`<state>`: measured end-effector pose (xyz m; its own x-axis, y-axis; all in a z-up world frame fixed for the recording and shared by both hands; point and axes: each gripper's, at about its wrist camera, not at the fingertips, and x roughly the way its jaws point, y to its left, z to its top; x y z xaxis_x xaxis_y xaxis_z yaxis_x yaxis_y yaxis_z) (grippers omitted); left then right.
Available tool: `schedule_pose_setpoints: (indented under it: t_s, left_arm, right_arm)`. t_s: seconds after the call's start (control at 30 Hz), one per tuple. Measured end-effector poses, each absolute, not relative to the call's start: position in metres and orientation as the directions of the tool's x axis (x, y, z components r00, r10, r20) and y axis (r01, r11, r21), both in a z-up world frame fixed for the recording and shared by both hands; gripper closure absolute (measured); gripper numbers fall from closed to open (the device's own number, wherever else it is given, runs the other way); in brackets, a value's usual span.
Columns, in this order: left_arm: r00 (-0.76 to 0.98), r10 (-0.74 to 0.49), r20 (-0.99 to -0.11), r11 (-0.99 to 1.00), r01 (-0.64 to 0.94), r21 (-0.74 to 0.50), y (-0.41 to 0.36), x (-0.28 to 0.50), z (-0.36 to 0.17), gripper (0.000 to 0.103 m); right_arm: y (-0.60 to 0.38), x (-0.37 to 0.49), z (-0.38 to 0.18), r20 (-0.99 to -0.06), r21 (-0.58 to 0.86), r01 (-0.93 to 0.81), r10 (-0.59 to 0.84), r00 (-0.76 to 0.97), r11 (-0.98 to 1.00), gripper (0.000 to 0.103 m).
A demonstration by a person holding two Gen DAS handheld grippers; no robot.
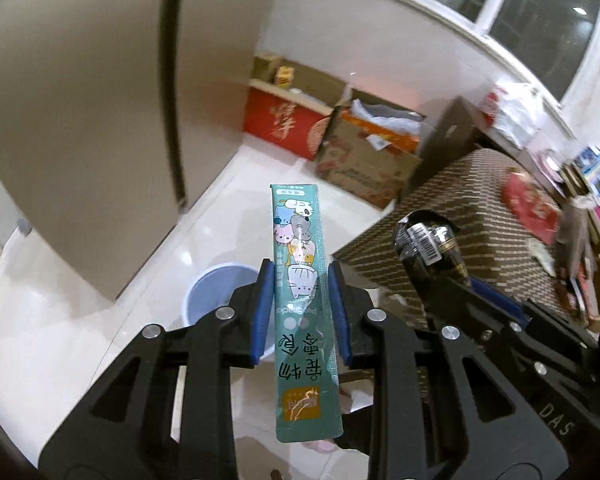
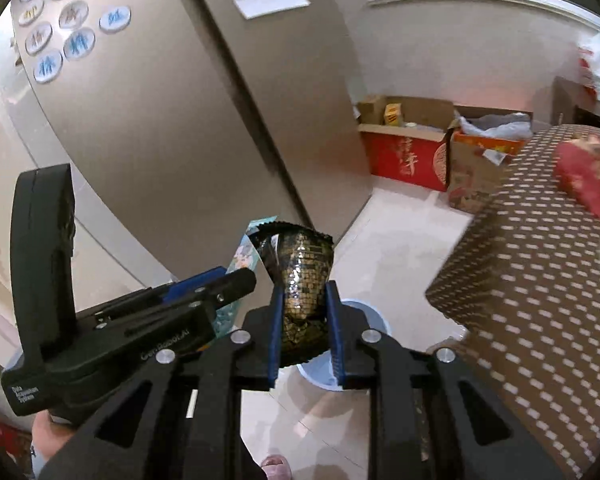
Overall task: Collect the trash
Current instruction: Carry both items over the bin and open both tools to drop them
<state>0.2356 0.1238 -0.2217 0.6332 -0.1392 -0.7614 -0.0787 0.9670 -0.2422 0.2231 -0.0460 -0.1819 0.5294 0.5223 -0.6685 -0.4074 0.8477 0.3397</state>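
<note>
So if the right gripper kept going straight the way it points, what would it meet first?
Probably the blue bin on the floor: its rim shows just past the right gripper, behind the dark wrapper it holds. Depth is unclear.

Each camera rides on its own gripper and looks forward and steeply down along the fingers, close enough that the black jaws fill the bottom of both views. The left one faces the blue bin [image 1: 220, 296] on the floor, with the right gripper [image 1: 472, 276] just right of the bin. The right one sees the same bin [image 2: 364, 320] directly beneath it and the left gripper [image 2: 212, 284] to the bin's left; both share the red box [image 1: 284, 124] beyond it.
</note>
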Motion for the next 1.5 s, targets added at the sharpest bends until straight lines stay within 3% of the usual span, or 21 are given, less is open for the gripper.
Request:
schedule_pose_setpoints:
  t_s: [0.37, 0.43, 0.47, 0.83, 1.2, 1.3, 1.33, 1.37, 1.5]
  left_arm:
    - [0.572, -0.107, -0.813, 0.958, -0.158, -0.237, 0.153, 0.284, -0.259, 0.073]
    - [0.553, -0.094, -0.828, 0.960, -0.171, -0.223, 0.155, 0.289, -0.263, 0.055]
    - [0.555, -0.084, -0.827, 0.961, -0.176, -0.215, 0.156, 0.290, -0.264, 0.050]
    - [0.534, -0.087, -0.841, 0.950, -0.211, -0.232, 0.173, 0.276, -0.273, 0.050]
    - [0.570, -0.055, -0.820, 0.943, -0.240, -0.230, 0.183, 0.268, -0.256, 0.049]
    - [0.576, -0.052, -0.816, 0.937, -0.255, -0.240, 0.188, 0.267, -0.254, 0.048]
    - [0.576, -0.054, -0.816, 0.935, -0.258, -0.244, 0.190, 0.266, -0.254, 0.048]
    - [0.575, -0.053, -0.816, 0.934, -0.261, -0.245, 0.192, 0.266, -0.253, 0.048]
    - [0.584, -0.048, -0.810, 0.931, -0.267, -0.248, 0.194, 0.261, -0.248, 0.047]
  right_arm:
    - [-0.022, 0.252, -0.209, -0.679, 0.333, -0.385, 0.503, 0.535, 0.860, 0.083]
    - [-0.023, 0.257, -0.213, -0.684, 0.335, -0.378, 0.499, 0.533, 0.863, 0.083]
    - [-0.022, 0.258, -0.215, -0.687, 0.335, -0.377, 0.497, 0.530, 0.864, 0.083]
    - [-0.005, 0.267, -0.232, -0.713, 0.333, -0.378, 0.493, 0.498, 0.864, 0.083]
    - [0.017, 0.276, -0.229, -0.681, 0.348, -0.404, 0.524, 0.512, 0.846, 0.082]
    - [0.022, 0.284, -0.230, -0.646, 0.387, -0.410, 0.560, 0.518, 0.826, 0.072]
    - [0.023, 0.285, -0.230, -0.648, 0.379, -0.400, 0.548, 0.528, 0.834, 0.061]
    - [0.023, 0.287, -0.229, -0.647, 0.375, -0.394, 0.541, 0.537, 0.839, 0.058]
    - [0.020, 0.283, -0.220, -0.640, 0.349, -0.396, 0.525, 0.561, 0.849, 0.057]
